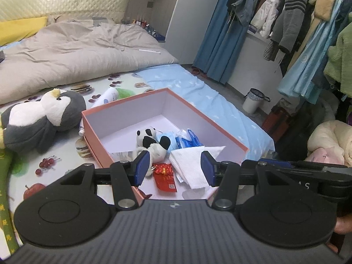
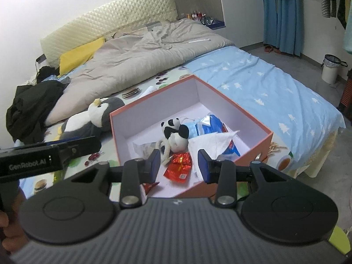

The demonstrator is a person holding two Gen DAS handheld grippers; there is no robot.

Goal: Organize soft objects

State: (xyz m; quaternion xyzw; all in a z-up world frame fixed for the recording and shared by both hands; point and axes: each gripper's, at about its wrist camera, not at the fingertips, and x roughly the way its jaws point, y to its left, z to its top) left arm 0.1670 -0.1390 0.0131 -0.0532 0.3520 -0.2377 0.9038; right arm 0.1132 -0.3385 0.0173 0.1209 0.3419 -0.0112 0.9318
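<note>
— Both grippers first: what do they carry?

— Nothing. Left gripper [image 1: 173,168] and right gripper [image 2: 178,165] hang with jaws parted and bare, over the near end of the box [image 1: 129,103].

— Beyond them?

— Ahead of the fingers, inside the pink box: white tissue [image 1: 191,165], blue packets [image 1: 187,139], a panda plush [image 1: 151,143], a red sachet [image 1: 165,176]. Left of the box, on the bed, lies a grey penguin plush [image 1: 44,118].
</note>
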